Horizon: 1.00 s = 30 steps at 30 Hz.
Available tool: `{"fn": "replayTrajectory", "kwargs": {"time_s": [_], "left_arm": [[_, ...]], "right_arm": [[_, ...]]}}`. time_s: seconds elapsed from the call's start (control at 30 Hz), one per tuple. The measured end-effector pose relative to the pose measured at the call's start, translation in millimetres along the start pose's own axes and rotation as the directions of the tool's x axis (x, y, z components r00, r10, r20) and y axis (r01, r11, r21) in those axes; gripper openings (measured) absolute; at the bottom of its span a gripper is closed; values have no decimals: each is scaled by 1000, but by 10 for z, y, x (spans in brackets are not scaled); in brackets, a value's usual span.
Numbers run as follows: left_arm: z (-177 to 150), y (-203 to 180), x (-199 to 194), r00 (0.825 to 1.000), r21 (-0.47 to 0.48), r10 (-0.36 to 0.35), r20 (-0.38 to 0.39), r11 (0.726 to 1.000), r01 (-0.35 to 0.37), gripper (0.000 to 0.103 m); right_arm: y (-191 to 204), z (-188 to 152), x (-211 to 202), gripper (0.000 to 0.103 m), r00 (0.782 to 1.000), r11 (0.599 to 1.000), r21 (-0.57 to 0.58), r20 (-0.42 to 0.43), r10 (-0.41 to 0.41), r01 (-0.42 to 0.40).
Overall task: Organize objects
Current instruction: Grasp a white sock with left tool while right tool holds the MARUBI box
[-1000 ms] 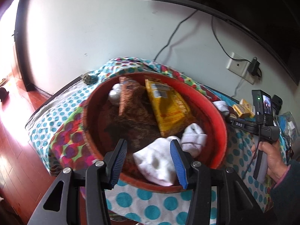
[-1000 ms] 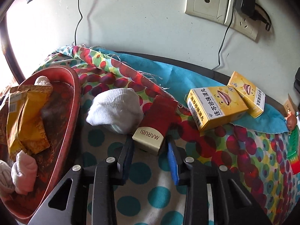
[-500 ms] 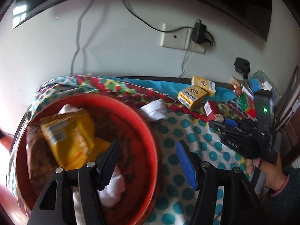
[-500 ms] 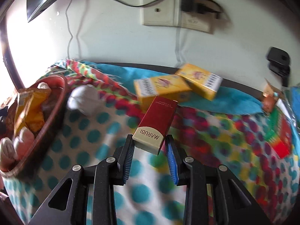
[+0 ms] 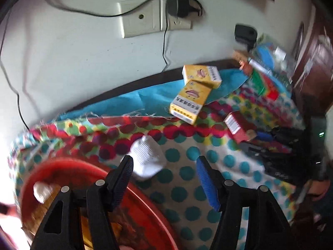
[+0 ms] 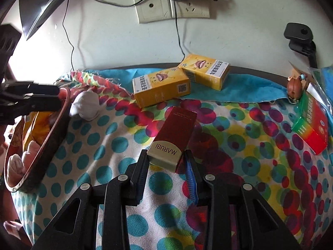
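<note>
My right gripper (image 6: pixel 166 158) is shut on a red MARUBI box (image 6: pixel 174 135) and holds it above the polka-dot cloth; the box also shows in the left wrist view (image 5: pixel 239 127). My left gripper (image 5: pixel 163 173) is open and empty, hovering just in front of a white sock (image 5: pixel 146 158) that lies on the cloth beside the red bowl (image 5: pixel 87 166). The sock (image 6: pixel 85 106) and the bowl (image 6: pixel 52 137) sit at the left in the right wrist view. Two yellow boxes (image 6: pixel 162 86) (image 6: pixel 206 70) lie near the wall.
A green and red box (image 6: pixel 310 129) and a small brown trinket (image 6: pixel 294 87) lie at the right. The bowl holds a yellow packet (image 6: pixel 39 123) and pale socks (image 6: pixel 18 162). A wall socket (image 6: pixel 172 6) with cables is behind. A black clip mount (image 6: pixel 299 37) stands at the right.
My left gripper has swung right, away from over the bowl toward the white sock. My right gripper has lifted the red box off the cloth and carried it to the right.
</note>
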<state>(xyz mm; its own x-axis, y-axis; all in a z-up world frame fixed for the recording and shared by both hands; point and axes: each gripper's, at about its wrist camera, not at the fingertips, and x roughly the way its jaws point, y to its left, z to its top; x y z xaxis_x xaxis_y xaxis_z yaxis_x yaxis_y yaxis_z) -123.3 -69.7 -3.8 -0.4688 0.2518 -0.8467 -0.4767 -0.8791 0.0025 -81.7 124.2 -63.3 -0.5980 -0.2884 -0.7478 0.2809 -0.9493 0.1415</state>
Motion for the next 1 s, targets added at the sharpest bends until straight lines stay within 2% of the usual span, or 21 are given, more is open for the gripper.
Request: {"fn": "replayTrajectory", "kwargs": {"time_s": [0.17, 0.23, 0.33, 0.53, 0.67, 0.83, 0.87, 0.93, 1.0], "left_arm": [[76, 41, 237, 994, 48, -19, -104, 999, 24, 65], [111, 63, 323, 991, 70, 20, -136, 997, -10, 65], [162, 89, 398, 987, 91, 59, -149, 995, -46, 65], [152, 49, 572, 978, 111, 77, -193, 992, -56, 65], [115, -38, 628, 977, 134, 148, -157, 983, -128, 65], [70, -95, 638, 972, 136, 203, -119, 973, -186, 64], [70, -95, 639, 971, 133, 207, -121, 973, -191, 63], [71, -95, 624, 964, 128, 244, -104, 965, -230, 47], [78, -63, 604, 963, 102, 246, -110, 967, -236, 45]], "right_arm": [[-7, -2, 26, 31, 1000, 1000, 0, -16, -1, 1], [0, -7, 24, 31, 1000, 1000, -6, -17, -4, 4], [18, -5, 43, 31, 1000, 1000, -16, -25, -3, 2], [36, -5, 50, 31, 1000, 1000, -29, -30, -4, 3], [43, -2, 51, 31, 1000, 1000, -30, -30, -6, 5], [37, -5, 46, 32, 999, 999, -36, -31, -11, 9], [35, -5, 44, 32, 999, 999, -38, -31, -12, 11], [35, -5, 44, 32, 999, 999, -37, -31, -11, 10], [35, -3, 43, 32, 999, 999, -37, -31, -11, 10]]}}
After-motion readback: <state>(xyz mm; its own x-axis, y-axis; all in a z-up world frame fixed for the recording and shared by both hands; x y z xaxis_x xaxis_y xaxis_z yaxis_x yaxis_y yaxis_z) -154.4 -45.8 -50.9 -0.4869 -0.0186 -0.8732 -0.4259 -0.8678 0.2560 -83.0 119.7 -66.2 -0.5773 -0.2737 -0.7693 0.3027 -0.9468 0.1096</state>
